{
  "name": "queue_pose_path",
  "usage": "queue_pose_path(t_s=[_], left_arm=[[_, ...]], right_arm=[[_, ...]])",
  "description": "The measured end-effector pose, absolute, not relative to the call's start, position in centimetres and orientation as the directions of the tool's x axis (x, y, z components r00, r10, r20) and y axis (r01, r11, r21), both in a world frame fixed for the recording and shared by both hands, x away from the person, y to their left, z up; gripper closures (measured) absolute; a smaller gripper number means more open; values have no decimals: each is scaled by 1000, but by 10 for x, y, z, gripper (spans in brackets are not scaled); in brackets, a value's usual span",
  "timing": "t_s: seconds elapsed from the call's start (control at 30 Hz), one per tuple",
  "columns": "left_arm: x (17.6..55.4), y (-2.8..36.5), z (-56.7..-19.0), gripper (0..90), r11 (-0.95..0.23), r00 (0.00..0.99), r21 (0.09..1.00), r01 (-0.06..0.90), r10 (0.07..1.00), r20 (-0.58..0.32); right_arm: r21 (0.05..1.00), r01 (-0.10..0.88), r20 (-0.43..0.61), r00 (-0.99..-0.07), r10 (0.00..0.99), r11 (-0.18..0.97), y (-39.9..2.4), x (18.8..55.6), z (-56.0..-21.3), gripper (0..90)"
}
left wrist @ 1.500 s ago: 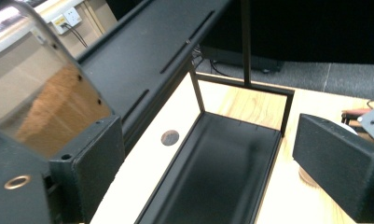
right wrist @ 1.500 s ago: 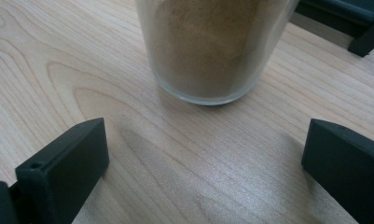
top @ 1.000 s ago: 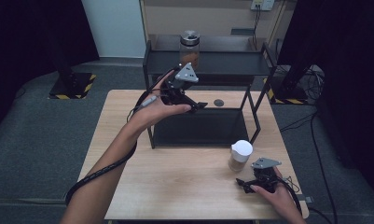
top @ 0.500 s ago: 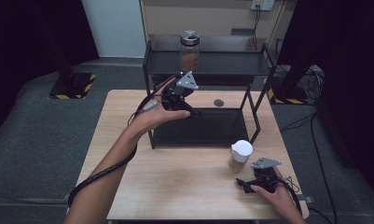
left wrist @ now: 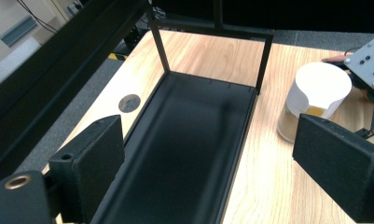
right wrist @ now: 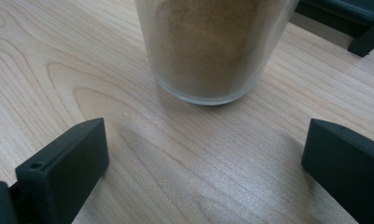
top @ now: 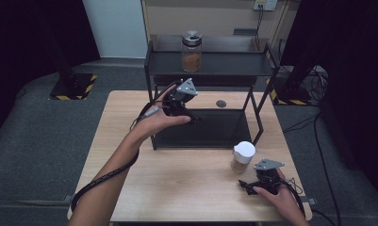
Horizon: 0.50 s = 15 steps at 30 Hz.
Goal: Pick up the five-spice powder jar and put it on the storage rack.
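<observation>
From above, I hold my left gripper (top: pixel 192 114) at the centre of the frame, over the near left corner of the black two-tier rack (top: pixel 252 70), its jaws spread wide with nothing between them; its own camera looks down into the rack's dark lower tray (left wrist: pixel 189 140), both black pads apart at the lower corners of that picture. My right gripper (top: pixel 247 184) rests low on the wooden counter (top: pixel 186 183) at the lower right of the high view, jaws likewise released and empty. Just above it in that frame stands the white-lidded glass jar (top: pixel 242 157) of pale tan powder, upright on the counter beside the rack's front right leg, near the gripper but not touching it; in the right gripper view the jar's rounded glass base (right wrist: pixel 208 51) sits at top centre, clear of both pads. A second jar (top: pixel 192 51) with a dark lid and orange-brown contents stands upright on the rack's upper shelf at top centre. A small dark round disc (top: pixel 220 103) lies on the counter behind the lower tray. In the left gripper view the white lid (left wrist: pixel 319 88) shows at right
</observation>
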<state>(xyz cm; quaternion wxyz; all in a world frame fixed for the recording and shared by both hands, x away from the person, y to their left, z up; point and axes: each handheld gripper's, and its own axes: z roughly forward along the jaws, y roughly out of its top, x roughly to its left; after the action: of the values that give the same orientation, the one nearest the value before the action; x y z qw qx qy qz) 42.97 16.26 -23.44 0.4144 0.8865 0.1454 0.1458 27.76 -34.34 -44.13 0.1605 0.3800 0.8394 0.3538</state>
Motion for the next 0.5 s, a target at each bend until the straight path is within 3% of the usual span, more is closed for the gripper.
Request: queue_pose_path(t_s=[0.5], left_arm=[[433,162,-254,81,-619,920,768,165,378,107]], right_arm=[[716,526,1,-659,752,459,-343,278,-441,11]])
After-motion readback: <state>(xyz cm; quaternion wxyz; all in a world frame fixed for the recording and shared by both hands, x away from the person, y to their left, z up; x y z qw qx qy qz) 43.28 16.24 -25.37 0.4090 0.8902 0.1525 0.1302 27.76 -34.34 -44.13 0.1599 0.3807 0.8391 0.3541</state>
